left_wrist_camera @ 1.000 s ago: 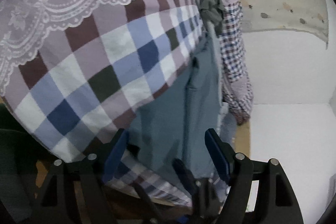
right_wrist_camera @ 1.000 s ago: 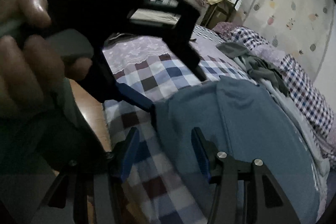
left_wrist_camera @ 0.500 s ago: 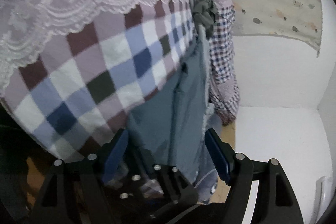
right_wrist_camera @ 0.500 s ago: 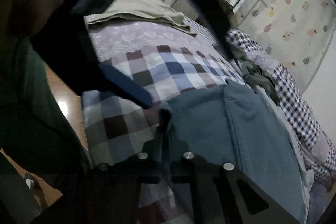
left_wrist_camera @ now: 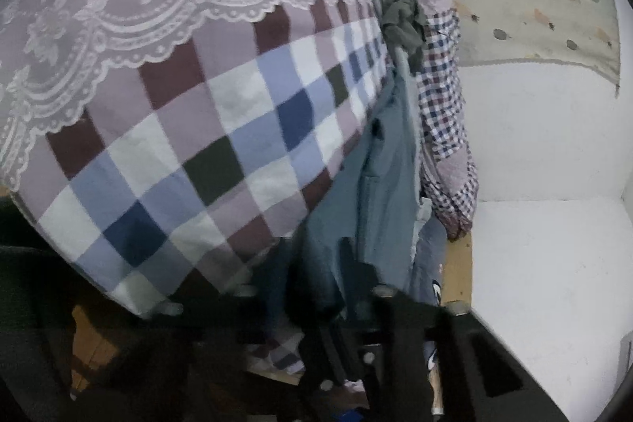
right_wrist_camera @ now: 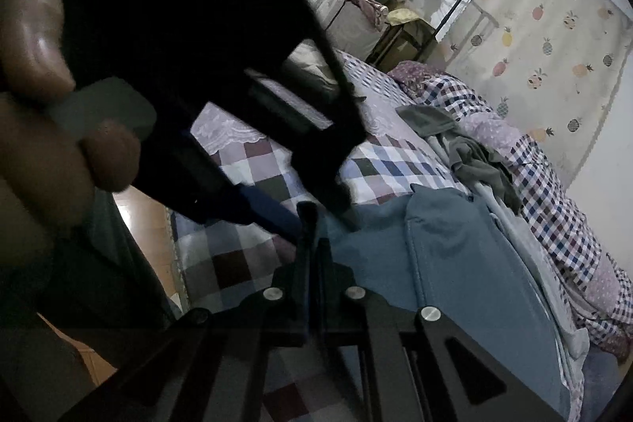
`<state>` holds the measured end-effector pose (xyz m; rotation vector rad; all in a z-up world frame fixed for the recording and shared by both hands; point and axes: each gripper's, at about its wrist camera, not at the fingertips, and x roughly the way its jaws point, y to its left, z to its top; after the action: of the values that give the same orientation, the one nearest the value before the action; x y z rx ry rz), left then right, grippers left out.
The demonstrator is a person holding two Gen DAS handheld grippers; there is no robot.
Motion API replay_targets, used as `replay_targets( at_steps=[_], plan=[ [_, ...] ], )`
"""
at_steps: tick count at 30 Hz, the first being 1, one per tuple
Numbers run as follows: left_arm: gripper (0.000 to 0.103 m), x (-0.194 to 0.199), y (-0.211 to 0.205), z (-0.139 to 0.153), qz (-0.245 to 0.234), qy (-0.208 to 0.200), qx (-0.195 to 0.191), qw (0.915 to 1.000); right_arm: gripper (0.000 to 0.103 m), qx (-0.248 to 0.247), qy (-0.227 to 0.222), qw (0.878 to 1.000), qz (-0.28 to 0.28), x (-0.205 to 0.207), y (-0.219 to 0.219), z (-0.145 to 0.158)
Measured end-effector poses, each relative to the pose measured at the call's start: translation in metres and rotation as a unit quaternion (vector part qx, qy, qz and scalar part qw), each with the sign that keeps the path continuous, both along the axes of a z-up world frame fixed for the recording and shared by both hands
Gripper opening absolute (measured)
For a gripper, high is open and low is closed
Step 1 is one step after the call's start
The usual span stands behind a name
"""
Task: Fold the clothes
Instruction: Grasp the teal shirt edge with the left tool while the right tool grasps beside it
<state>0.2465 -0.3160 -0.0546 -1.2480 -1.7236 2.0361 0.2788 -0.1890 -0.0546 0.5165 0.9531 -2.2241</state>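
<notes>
On the checked bedspread [right_wrist_camera: 253, 169], both hand-held grippers [right_wrist_camera: 314, 224] [left_wrist_camera: 316, 263] pinch the blue garment's [right_wrist_camera: 455, 256] edge.

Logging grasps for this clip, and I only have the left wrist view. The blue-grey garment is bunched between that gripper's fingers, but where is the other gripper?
Observer: The right gripper is shut on the near edge of the blue-grey garment, close beside the left gripper.
Reviewer: Is the rest of the garment off the bed?
Observer: No. In the right wrist view it lies spread mostly flat on the checked bedcover.
Reviewer: Is anything lying on top of it?
Observer: Nothing that shows. A crumpled olive-grey garment lies just beyond its far end.
</notes>
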Motion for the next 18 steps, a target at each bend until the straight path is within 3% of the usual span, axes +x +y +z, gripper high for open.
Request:
replay_targets(
  at_steps=[3,5,7,18],
  plan=[
    [0.002,0.004,-0.003,0.004,0.008,0.011,-0.008,0.9999,0.013,0.004,0.023,1.0,-0.007,0.004,0.002,0.001],
    [0.002,0.006,-0.003,0.008,0.009,0.021,-0.01,0.9997,0.05,0.006,0.044,0.999,-0.015,0.007,0.004,0.002],
    [0.001,0.006,-0.004,0.011,0.006,0.03,-0.007,0.9995,0.066,0.011,0.063,0.998,-0.027,0.009,0.003,0.001],
    [0.001,-0.001,-0.006,0.031,-0.002,0.089,0.029,0.9956,0.068,0.04,0.078,0.99,-0.113,-0.035,0.004,0.003]
  ],
)
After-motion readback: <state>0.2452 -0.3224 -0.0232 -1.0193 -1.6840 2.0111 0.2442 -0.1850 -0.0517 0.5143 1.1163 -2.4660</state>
